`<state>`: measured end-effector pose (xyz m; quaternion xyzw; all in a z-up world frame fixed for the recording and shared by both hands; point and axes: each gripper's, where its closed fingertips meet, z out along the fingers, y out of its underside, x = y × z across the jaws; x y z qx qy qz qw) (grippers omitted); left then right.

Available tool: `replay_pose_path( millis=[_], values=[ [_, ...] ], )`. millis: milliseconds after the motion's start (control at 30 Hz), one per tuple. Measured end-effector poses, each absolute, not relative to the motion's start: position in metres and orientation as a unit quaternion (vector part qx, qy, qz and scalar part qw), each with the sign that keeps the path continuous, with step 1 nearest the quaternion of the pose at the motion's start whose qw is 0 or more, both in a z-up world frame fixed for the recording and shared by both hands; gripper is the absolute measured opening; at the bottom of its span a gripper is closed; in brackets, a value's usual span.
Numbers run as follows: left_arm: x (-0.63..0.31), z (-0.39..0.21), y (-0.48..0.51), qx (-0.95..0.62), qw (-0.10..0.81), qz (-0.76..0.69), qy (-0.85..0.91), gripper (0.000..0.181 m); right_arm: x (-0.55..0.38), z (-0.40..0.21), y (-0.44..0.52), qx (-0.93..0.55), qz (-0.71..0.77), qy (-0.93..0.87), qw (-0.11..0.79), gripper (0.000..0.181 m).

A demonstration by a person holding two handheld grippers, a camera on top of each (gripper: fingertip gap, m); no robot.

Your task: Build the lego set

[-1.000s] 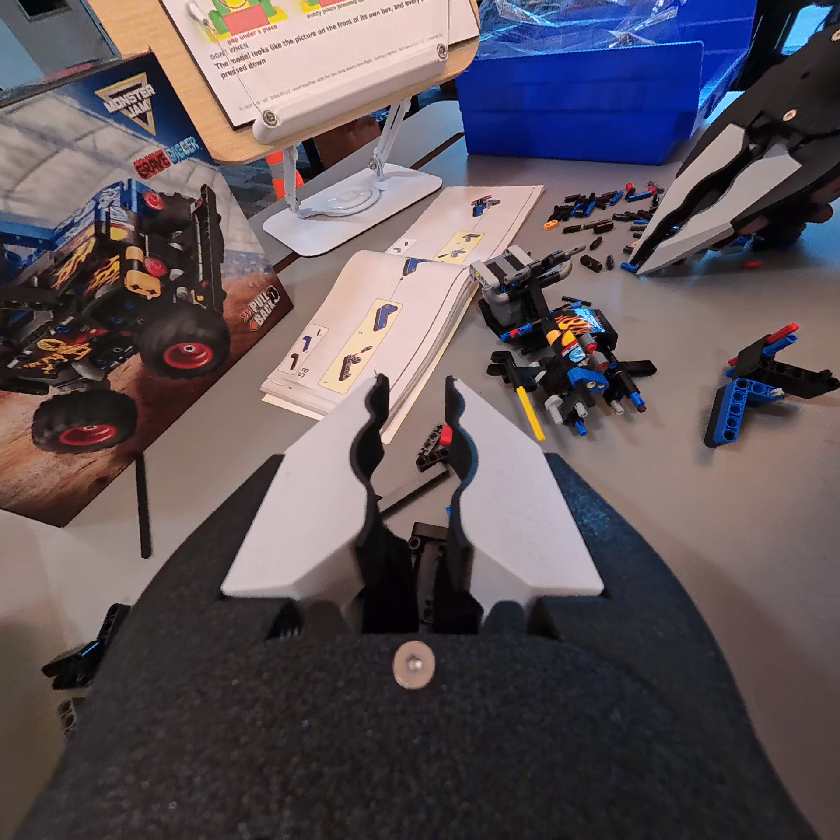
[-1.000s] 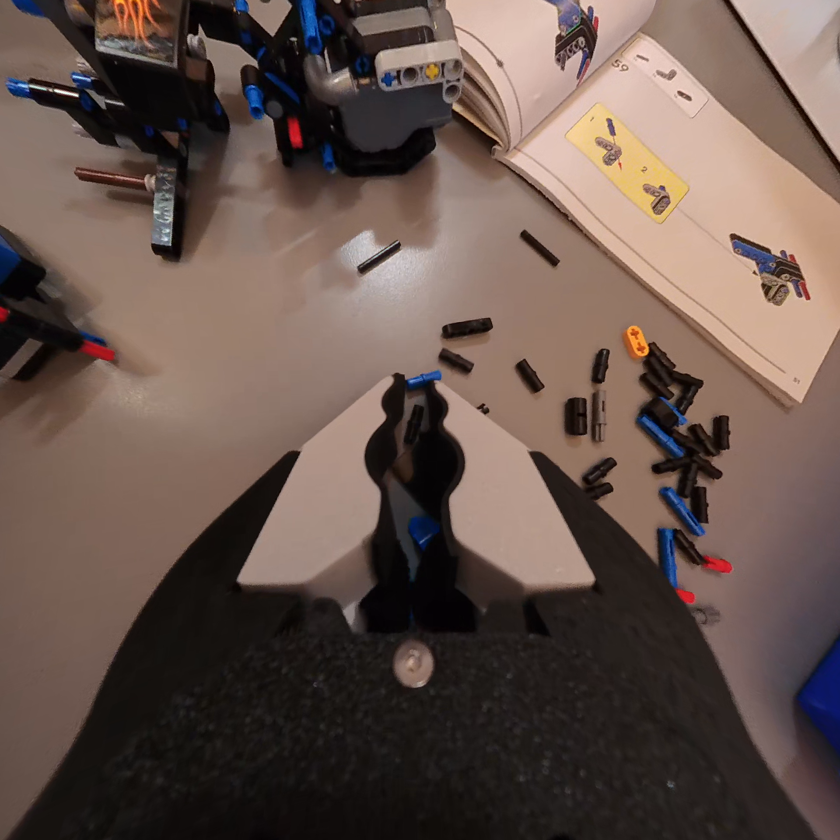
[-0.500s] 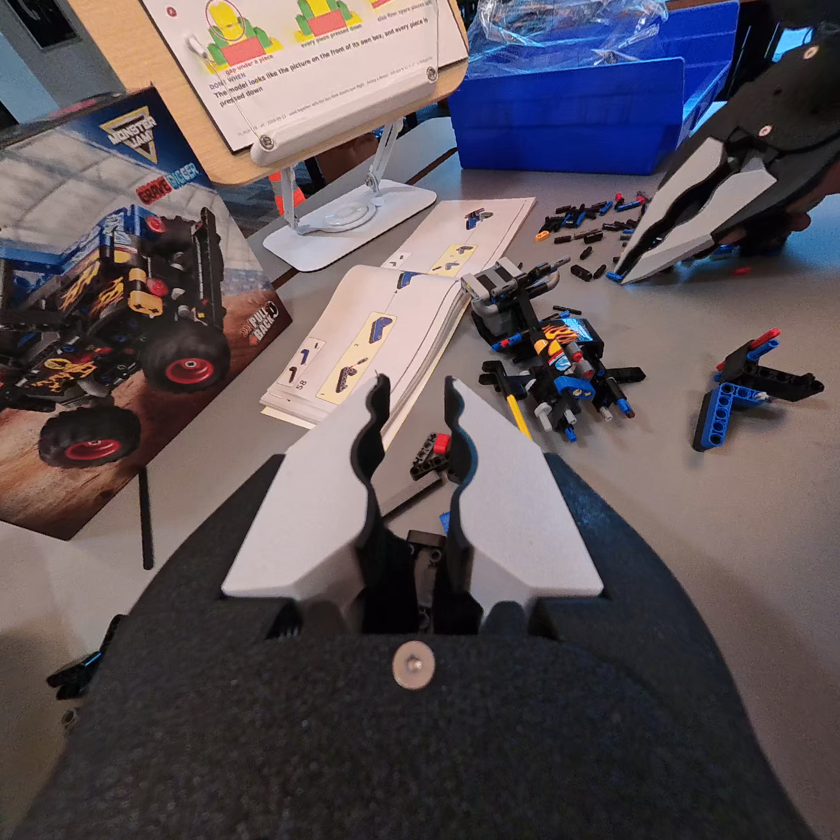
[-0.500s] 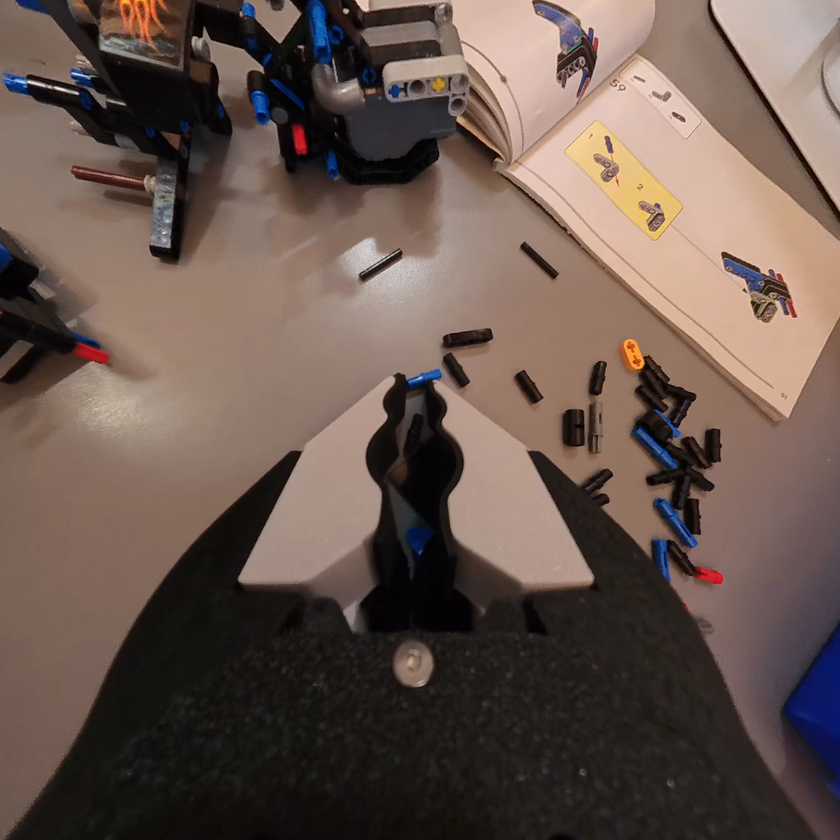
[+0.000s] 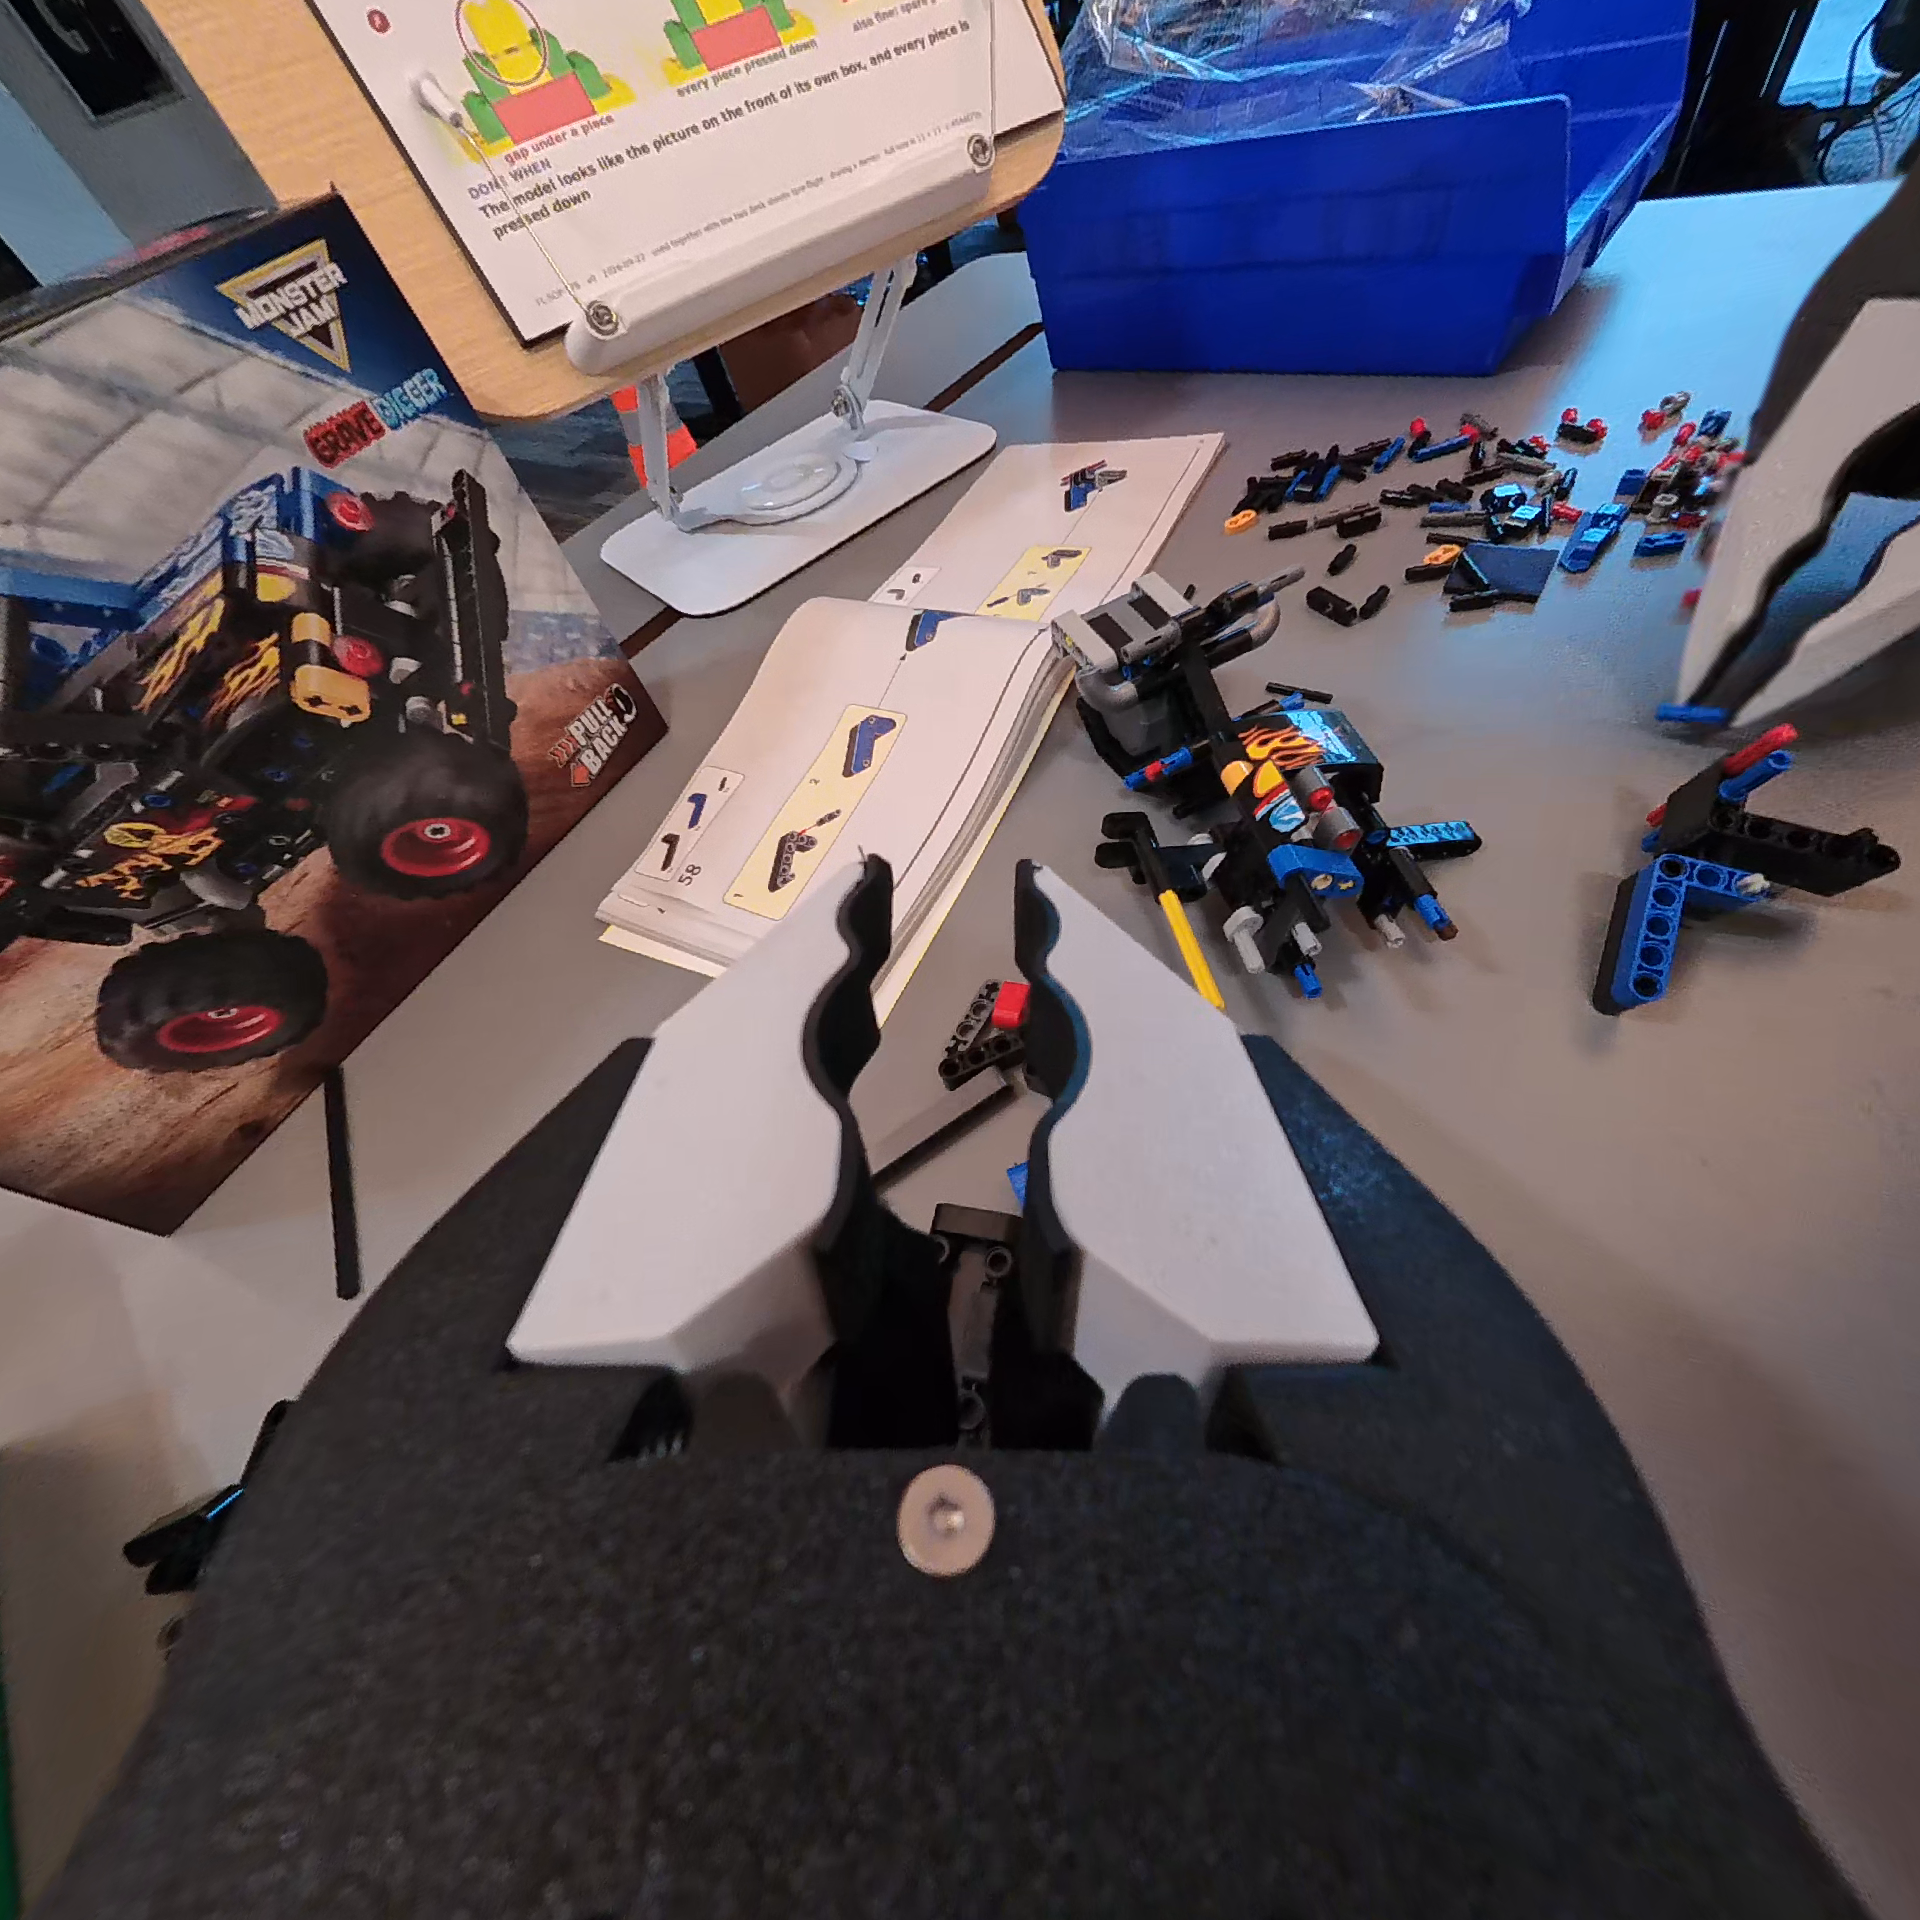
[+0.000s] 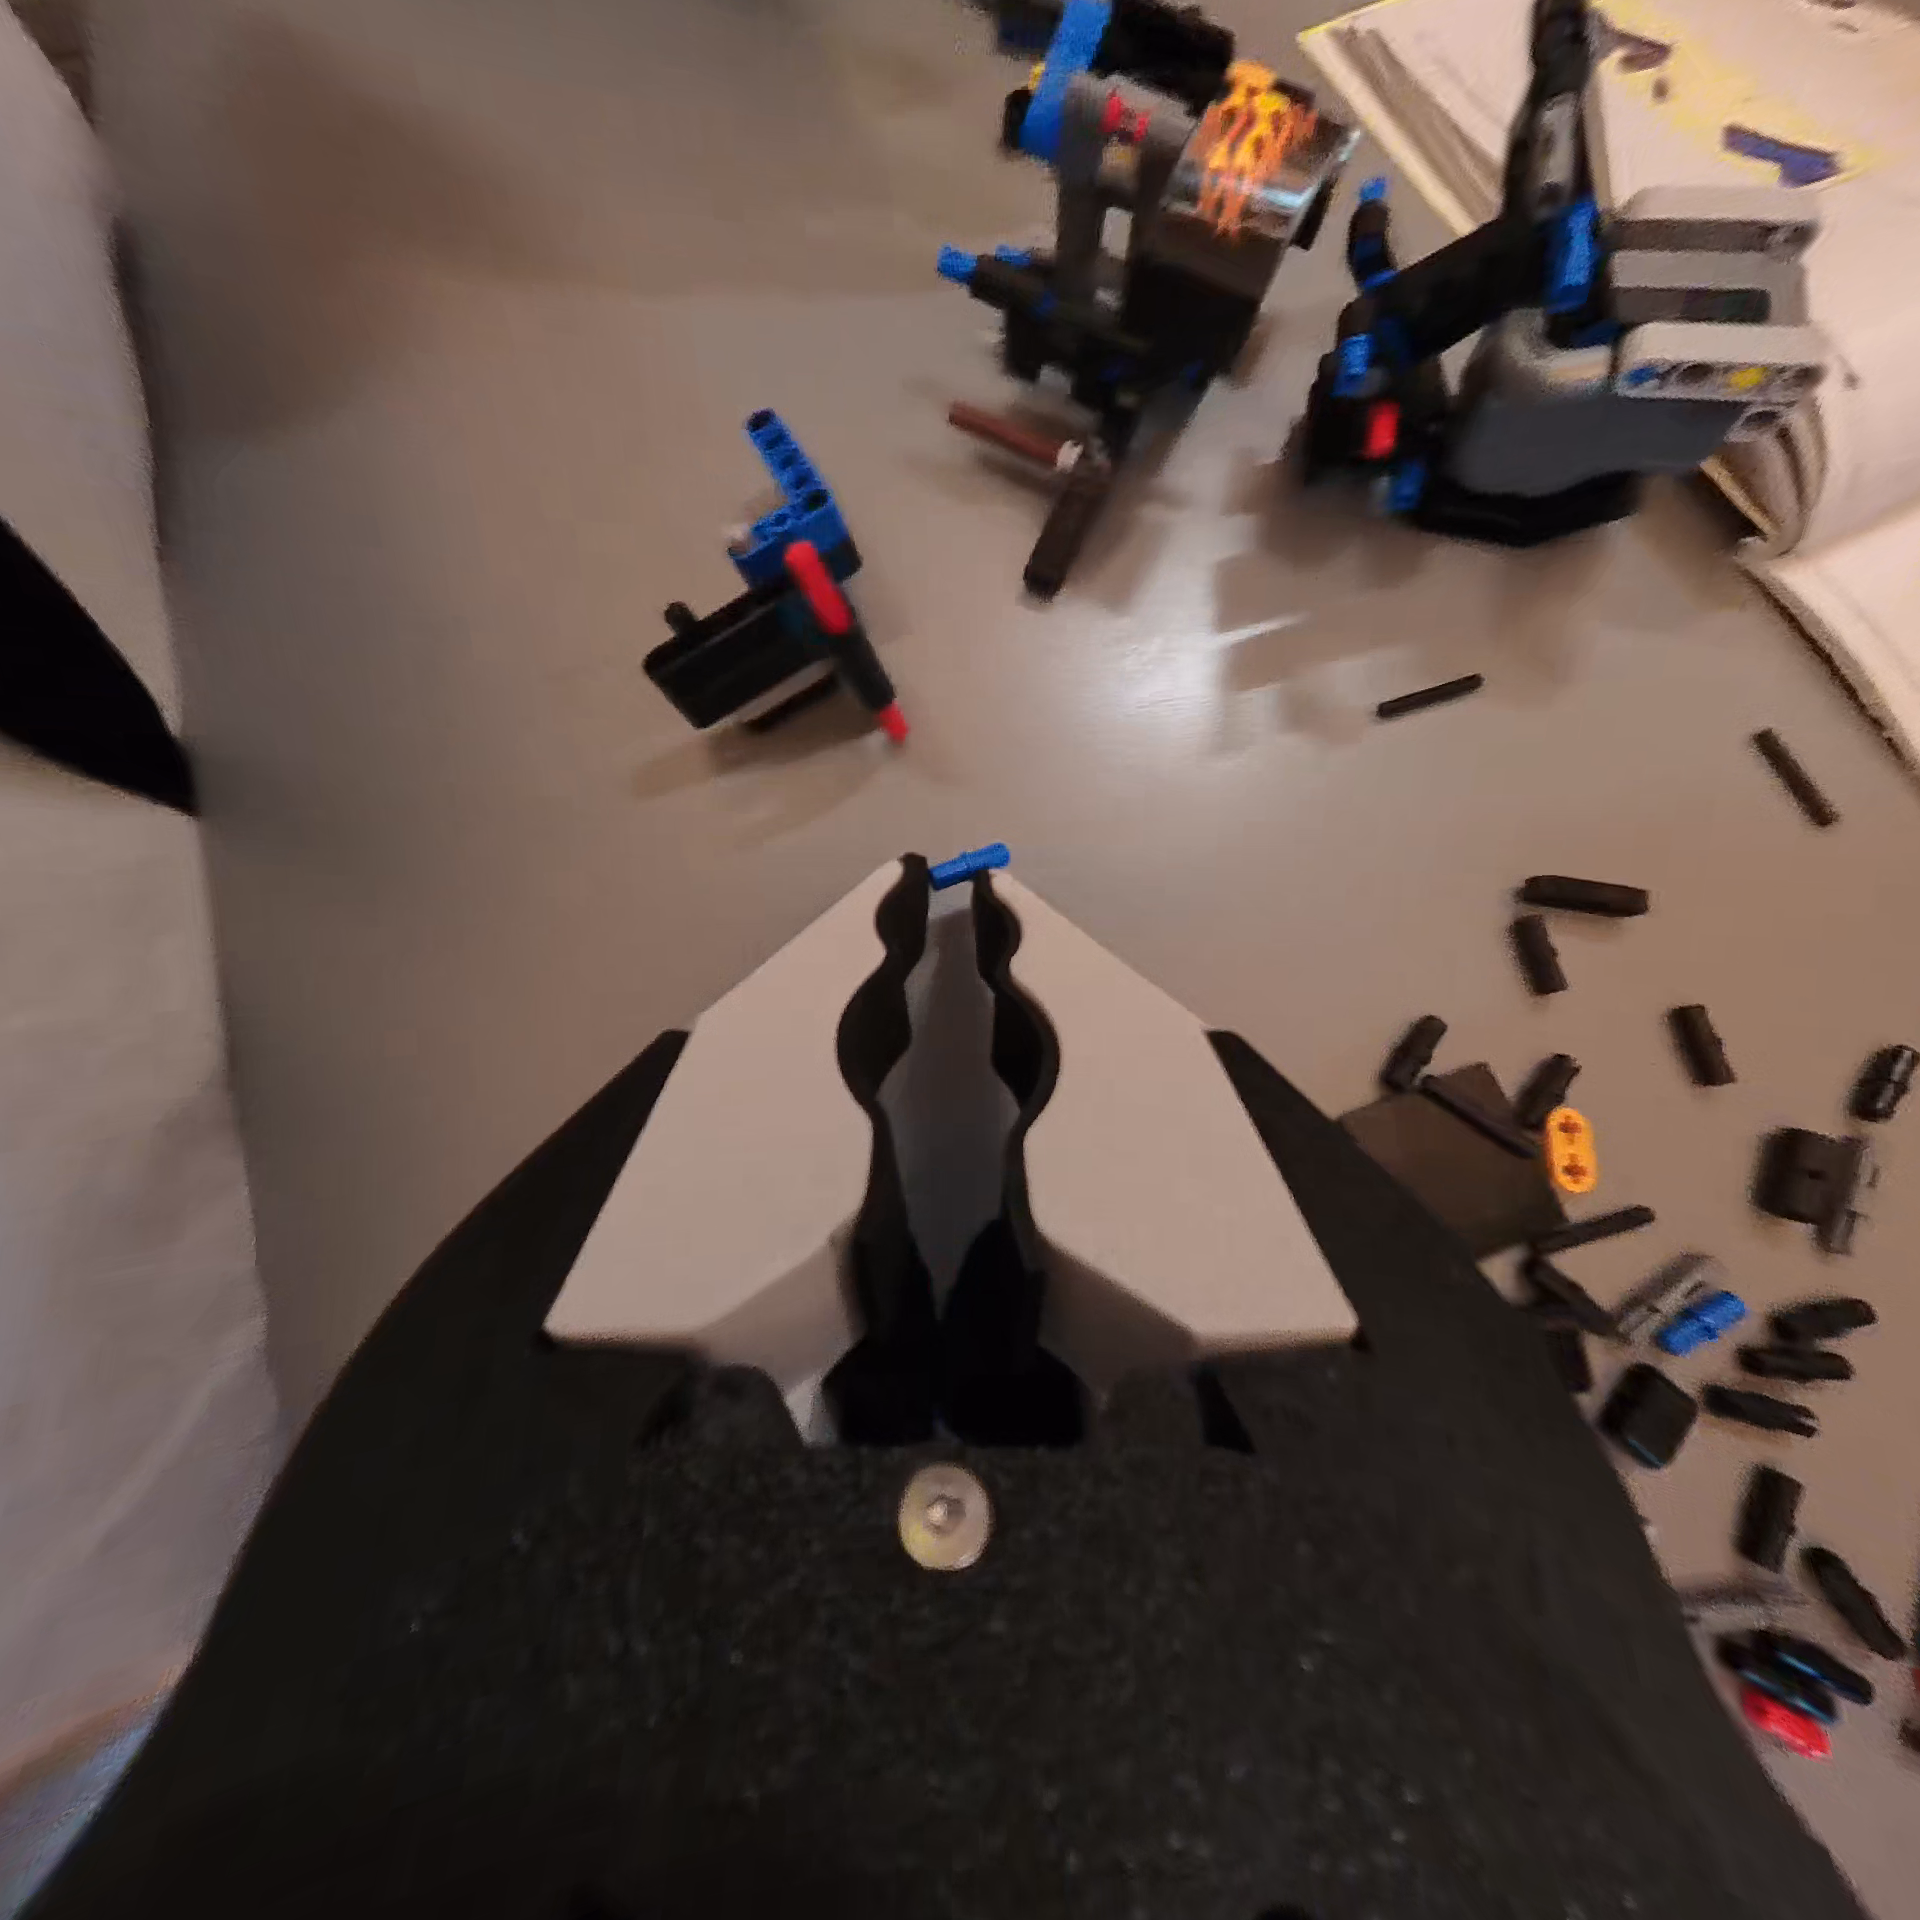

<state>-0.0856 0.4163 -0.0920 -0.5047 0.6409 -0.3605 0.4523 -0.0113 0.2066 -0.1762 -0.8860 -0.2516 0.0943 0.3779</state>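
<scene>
r jaws pinch blue pin [image 6: 967, 865] | l jaws apart, empty

Set box [image 5: 260, 665]: cut off at left edge. Blue bin [image 5: 1309, 249]: top cropped. Right gripper [image 5: 1704, 707]: only fingertips inside frame in left wrist view. Black beam [image 5: 971, 1309]: mostly hidden between left fingers [image 5: 717, 1143]. Loose pins [image 6: 1704, 1351]: motion-blurred, types unreadable. Partial truck model [image 6: 1174, 270]: smeared, detail lost.
</scene>
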Motion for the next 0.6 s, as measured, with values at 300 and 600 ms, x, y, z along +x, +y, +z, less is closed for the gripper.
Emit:
replay_pose_path(
  millis=[300,600],
  values=[
    [-0.0848,-0.0938,0.4157,-0.506,0.449,-0.358,0.643,0.021,-0.0194,-0.1846,0.1957,-0.889,0.098,-0.273,0.353,0.008],
    [-0.0857,-0.0996,0.4184,-0.516,0.438,-0.353,0.647,0.021,-0.0207,-0.1865,0.1979,-0.889,0.096,-0.273,0.354,0.008]
  ],
)
